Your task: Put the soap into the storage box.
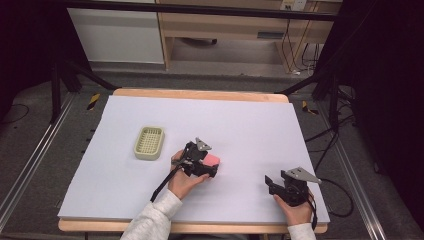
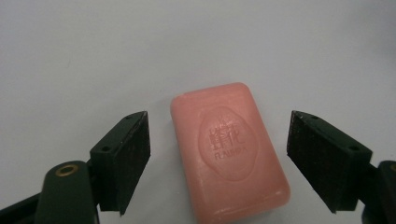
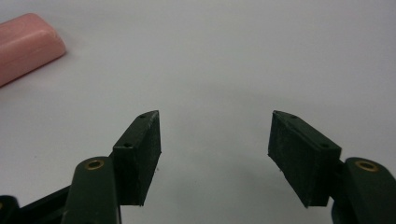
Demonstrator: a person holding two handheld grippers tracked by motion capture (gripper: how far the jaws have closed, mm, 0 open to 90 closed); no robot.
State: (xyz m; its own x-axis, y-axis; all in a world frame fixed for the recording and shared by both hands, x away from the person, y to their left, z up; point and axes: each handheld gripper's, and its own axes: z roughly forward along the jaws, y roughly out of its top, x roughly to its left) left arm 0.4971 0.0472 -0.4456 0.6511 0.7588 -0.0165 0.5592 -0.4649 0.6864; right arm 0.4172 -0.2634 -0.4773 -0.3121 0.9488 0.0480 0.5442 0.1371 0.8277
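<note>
Lab-type recording setup, not a home. I work at a wooden tabletop (image 1: pixel 200 94) covered by a plain white sheet (image 1: pixel 240 125), inside a black metal frame (image 1: pixel 200 10) with dark curtains (image 1: pixel 390 75) on both sides. Floor rails (image 1: pixel 30 160), loose cables (image 1: pixel 300 55), light wood cabinets (image 1: pixel 225 25) behind.

Soap (image 2: pixel 229 154): salmon pink, uniform, with an oval stamp of characters and letters pressed into its top in the same pink.
Tray (image 1: pixel 149 142): pale yellow-green, its floor a fine grid pattern.
Counter (image 1: pixel 250 120): flat pale lavender-white sheet, unpatterned, with a light wood border.
Left hand-held gripper (image 2: pixel 218 158): matte black pads, dark body, one brass-coloured eyelet, grey top plate.
Right hand-held gripper (image 3: pixel 215 149): matte black pads, brass-coloured eyelets, grey top plate.
Sleeve (image 1: pixel 152 220): light grey, plain.
Floor (image 1: pixel 30 145): mottled grey.
</note>
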